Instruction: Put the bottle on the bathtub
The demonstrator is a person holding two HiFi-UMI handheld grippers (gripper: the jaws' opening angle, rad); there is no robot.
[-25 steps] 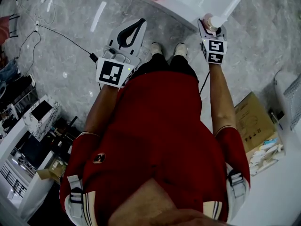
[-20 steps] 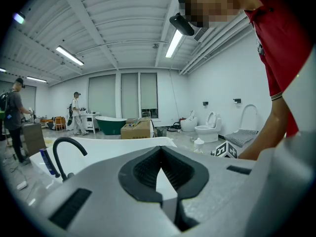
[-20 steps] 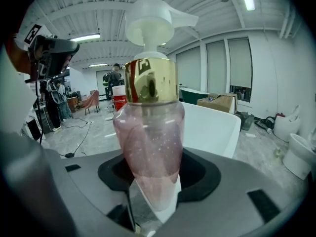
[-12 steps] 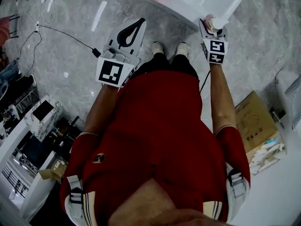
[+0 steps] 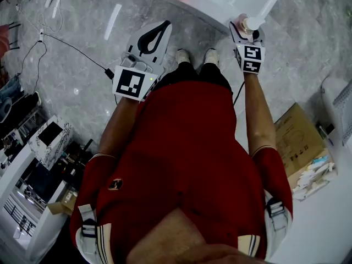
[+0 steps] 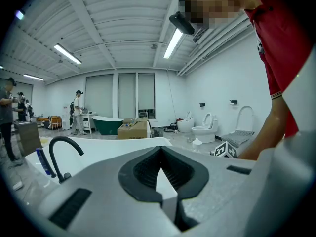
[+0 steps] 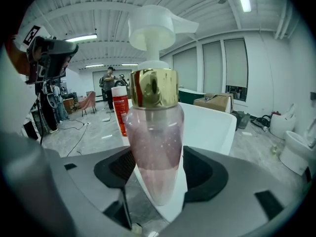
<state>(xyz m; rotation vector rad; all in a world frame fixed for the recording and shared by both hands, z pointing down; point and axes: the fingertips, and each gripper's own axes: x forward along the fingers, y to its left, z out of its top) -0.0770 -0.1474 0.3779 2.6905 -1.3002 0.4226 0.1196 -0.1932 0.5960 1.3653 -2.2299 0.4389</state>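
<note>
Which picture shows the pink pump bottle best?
Right gripper view: the bottle fills the middle, upright between the jaws, gold collar clear. Head view shows only its small top. Left gripper view misses it.

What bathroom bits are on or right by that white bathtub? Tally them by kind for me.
Bottles: 2, the pink pump bottle and the red bottle
Tubes: 1, the blue tube
Taps: 1, the black tap
Total: 4
</note>
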